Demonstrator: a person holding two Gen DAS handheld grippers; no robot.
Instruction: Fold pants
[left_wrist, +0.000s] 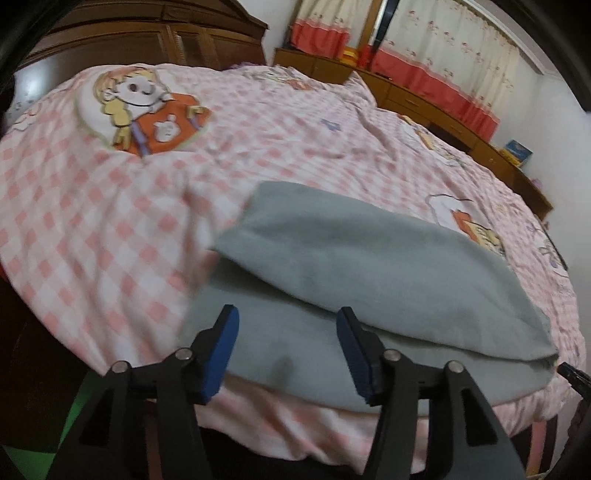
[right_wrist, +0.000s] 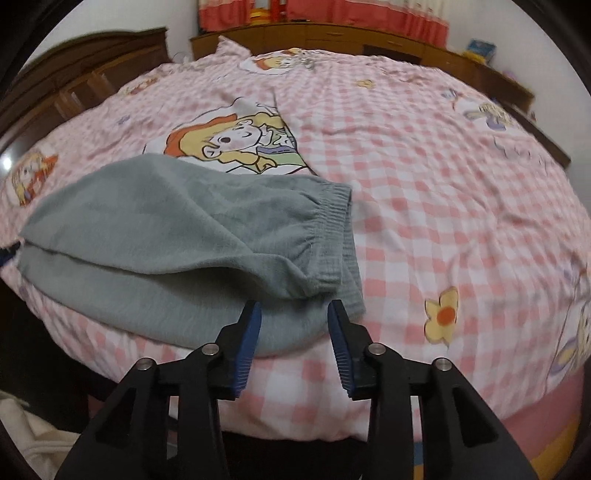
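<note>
Grey fleece pants (left_wrist: 369, 266) lie on a pink-and-white checked bedspread (left_wrist: 92, 221), near the bed's near edge. Left gripper (left_wrist: 288, 325): jaws spread wide, holding nothing, with both blue pads over the near, lower layer of the garment; whether the pads touch the cloth cannot be told. Right gripper (right_wrist: 293, 319): jaws likewise apart and empty, its tips just at the near edge of the pants (right_wrist: 166, 229), below the ribbed elastic cuff (right_wrist: 332, 206).

The pants are folded over themselves, an upper layer lying on a lower one whose near margin shows beneath it. The cloth is plain grey, soft and slightly napped. In the right wrist view the gathered ribbed band sits at the right end of the garment, with a second ribbed edge beneath it.

Only the right wrist view shows the ribbed cuff, a yellow flower print (right_wrist: 441, 314) to the right of the gripper, and a dark tip at the far left edge beside the pants. Only the left wrist view shows the smooth folded end of the garment at left, the dark wooden wardrobe (left_wrist: 147, 33) far left, and the red-bordered curtains (left_wrist: 436, 55) above a low wooden cabinet (left_wrist: 424, 99) at far right.
</note>
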